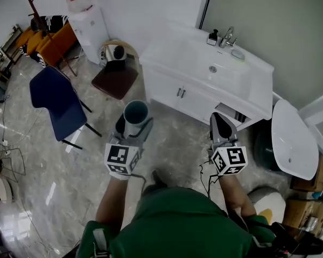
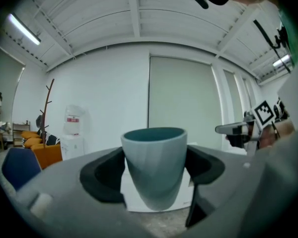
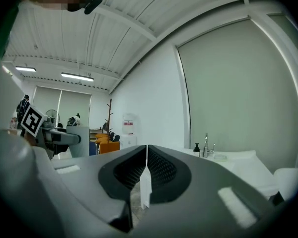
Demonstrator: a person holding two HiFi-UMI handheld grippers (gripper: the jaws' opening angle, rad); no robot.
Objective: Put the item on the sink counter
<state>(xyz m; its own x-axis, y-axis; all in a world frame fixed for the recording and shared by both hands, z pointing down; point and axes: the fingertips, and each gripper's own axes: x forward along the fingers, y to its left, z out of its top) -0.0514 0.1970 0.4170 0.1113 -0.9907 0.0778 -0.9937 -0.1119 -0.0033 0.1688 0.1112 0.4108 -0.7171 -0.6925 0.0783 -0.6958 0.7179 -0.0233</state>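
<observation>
Currently pinching an upright teal cup [image 1: 135, 112] in the jaws of the left gripper [image 1: 134, 125], over the floor [image 1: 175, 141], apart from the sink table [image 1: 261, 85]; holding the right gripper [image 1: 222, 121] jaws pressed together, empty.

Floor [image 1: 54, 198]: I see glossy grey marble-look tiles.
Walls [image 1: 151, 9]: white, with a grey blind [image 1: 269, 15] behind the sink counter [image 1: 255, 90].
Furniture: blue chair [image 1: 56, 98], orange chairs [image 1: 54, 44], brown stool [image 1: 116, 80], water dispenser [image 1: 89, 23], coat stand [image 2: 47, 100].
Light: I read strip lamps [image 3: 77, 76] on a ribbed white ceiling [image 3: 114, 48].

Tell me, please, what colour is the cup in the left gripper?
The cup is pale blue-grey outside, teal inside; the left gripper view shows it best.
</observation>
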